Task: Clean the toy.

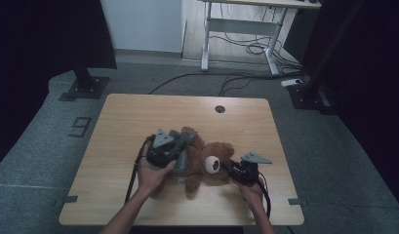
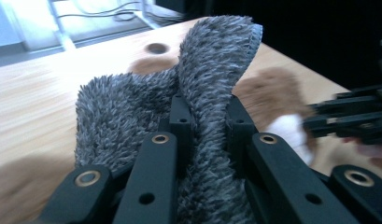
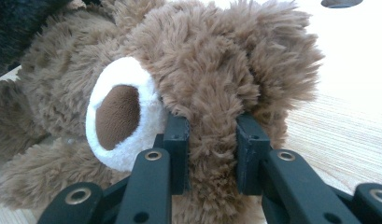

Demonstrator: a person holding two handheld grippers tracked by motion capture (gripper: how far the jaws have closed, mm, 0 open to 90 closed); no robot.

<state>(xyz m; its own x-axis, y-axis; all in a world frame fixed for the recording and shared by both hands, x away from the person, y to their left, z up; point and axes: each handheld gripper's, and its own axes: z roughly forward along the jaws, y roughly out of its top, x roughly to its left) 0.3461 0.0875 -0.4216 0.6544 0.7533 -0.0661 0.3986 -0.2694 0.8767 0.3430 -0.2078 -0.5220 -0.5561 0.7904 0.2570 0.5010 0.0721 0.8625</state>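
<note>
A brown teddy bear [image 1: 207, 163] lies on its back in the middle of the wooden table [image 1: 119, 126], its white muzzle [image 3: 118, 112] facing up. A grey fuzzy cloth [image 2: 132, 116] drapes over the bear's body. My left gripper [image 1: 180, 146] is shut on a fold of that grey cloth [image 1: 183, 157], which stands up between its jaws [image 2: 205, 126]. At the bear's head, my right gripper [image 1: 227, 167] is shut on brown fur beside the muzzle [image 3: 212, 140].
A round cable hole [image 1: 220, 108] sits near the table's far edge. Beyond the table stand a white desk frame [image 1: 236, 29] with cables on the floor and black stand bases [image 1: 85, 85] at both sides.
</note>
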